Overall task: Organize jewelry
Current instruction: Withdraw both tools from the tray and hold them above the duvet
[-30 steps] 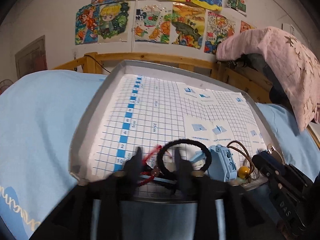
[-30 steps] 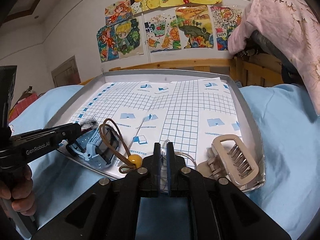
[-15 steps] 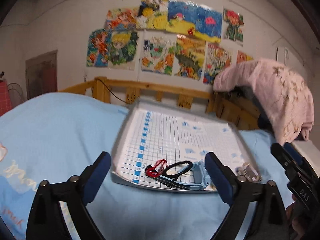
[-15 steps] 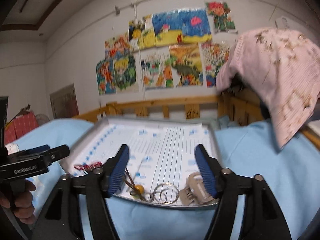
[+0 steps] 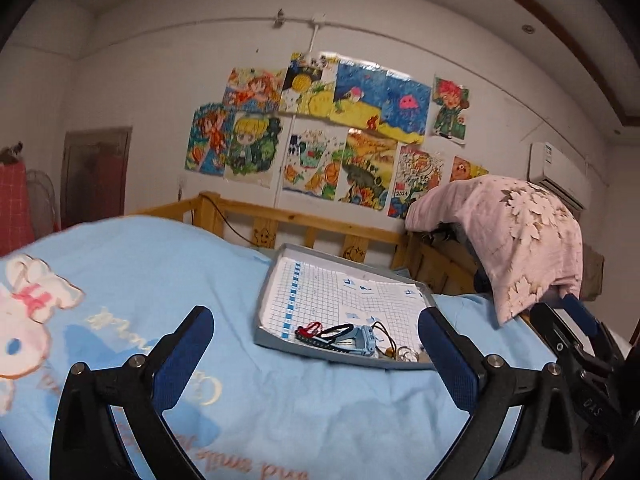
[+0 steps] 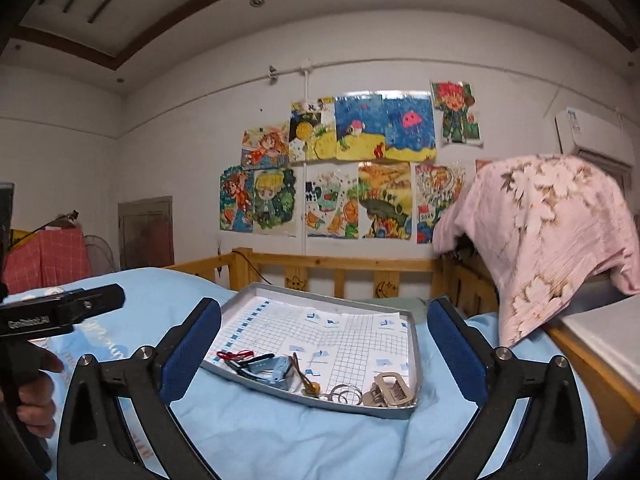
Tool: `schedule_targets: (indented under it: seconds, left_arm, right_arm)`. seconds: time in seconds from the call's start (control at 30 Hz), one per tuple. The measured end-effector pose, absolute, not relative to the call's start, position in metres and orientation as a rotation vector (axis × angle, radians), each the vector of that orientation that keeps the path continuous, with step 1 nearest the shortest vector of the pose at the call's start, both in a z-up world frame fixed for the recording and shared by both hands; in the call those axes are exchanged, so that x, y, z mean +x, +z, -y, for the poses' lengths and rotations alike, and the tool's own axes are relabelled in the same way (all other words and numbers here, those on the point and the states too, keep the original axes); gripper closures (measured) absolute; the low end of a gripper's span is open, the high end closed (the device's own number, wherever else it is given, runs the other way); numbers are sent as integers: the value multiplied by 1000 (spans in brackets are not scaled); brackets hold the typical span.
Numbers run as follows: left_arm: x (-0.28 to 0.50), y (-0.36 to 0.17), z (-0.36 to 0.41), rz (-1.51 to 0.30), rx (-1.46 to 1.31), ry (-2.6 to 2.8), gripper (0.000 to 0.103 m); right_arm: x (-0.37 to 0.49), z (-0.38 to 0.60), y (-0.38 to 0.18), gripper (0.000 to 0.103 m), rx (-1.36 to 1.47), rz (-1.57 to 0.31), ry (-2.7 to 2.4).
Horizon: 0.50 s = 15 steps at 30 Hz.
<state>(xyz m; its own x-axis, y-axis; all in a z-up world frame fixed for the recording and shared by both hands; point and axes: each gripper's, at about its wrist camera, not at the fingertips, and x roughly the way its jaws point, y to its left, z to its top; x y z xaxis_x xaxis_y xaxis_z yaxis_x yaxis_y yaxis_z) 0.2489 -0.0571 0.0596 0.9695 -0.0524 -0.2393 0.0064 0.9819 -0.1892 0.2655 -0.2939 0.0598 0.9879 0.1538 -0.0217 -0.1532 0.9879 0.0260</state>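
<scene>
Left wrist view: jewelry lined up along the near edge of the grey tray (image 5: 264, 308), at about 1 o'clock from the left gripper (image 5: 316, 340). From 9 toward 3 o'clock: red string bracelet (image 5: 309, 329), black hair tie (image 5: 338, 329), blue watch (image 5: 362, 340), brown cord with yellow bead (image 5: 386, 340), rings (image 5: 406, 355). Judged as finished or nearly so; nothing left loose on the blue bedsheet (image 5: 160, 272). Jaws opening, nearly full spread, nothing between them; held back from the tray, tilted slightly downward.

Right wrist view: right gripper (image 6: 324, 344) with jaws opening wide, empty, aimed roughly level at the tray. Beige hair claw (image 6: 390, 390) at the 3 o'clock end of the row. At 9 o'clock, a hand (image 6: 34, 396) around the left gripper's handle.
</scene>
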Motion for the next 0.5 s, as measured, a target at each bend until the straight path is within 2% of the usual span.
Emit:
schedule_targets:
  seconds: [0.5]
  left_arm:
    - [140,47,44,-172,-79,4,0]
  right_arm:
    - [151,277,41,2,81,-2,107]
